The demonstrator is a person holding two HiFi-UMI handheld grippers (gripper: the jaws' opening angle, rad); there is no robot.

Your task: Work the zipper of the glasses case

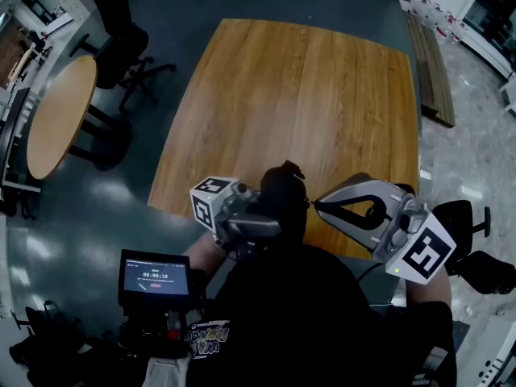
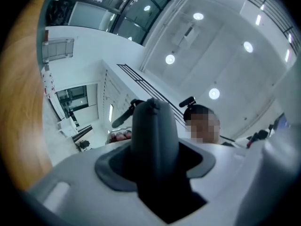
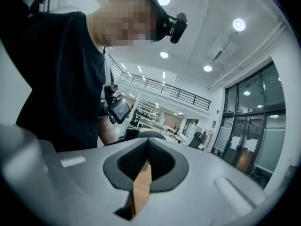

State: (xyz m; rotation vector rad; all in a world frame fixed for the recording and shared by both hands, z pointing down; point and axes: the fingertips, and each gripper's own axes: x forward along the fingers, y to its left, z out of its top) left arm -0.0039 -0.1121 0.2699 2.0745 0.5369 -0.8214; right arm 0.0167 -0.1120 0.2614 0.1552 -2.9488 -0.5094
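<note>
Only overhead does the wide table (image 1: 298,95) show, beyond the right tool (image 1: 321,205).

My left gripper (image 2: 151,105) is a pale grey moulded shell with a black rubbery collar round the root of its dark grey jaws. My right gripper (image 3: 147,142) is built the same: smooth grey shell, black teardrop collar and a shallow oblong slot moulded into each shoulder. Each carries a white cube printed with black square markers, the left cube (image 1: 211,201) and the right cube (image 1: 426,252). The person carrying them for me wears a black short-sleeved shirt (image 3: 61,74) and a black head camera (image 3: 177,26) on a dark band. A small black monitor (image 1: 155,276) with a dim screen rides on a black bracket
</note>
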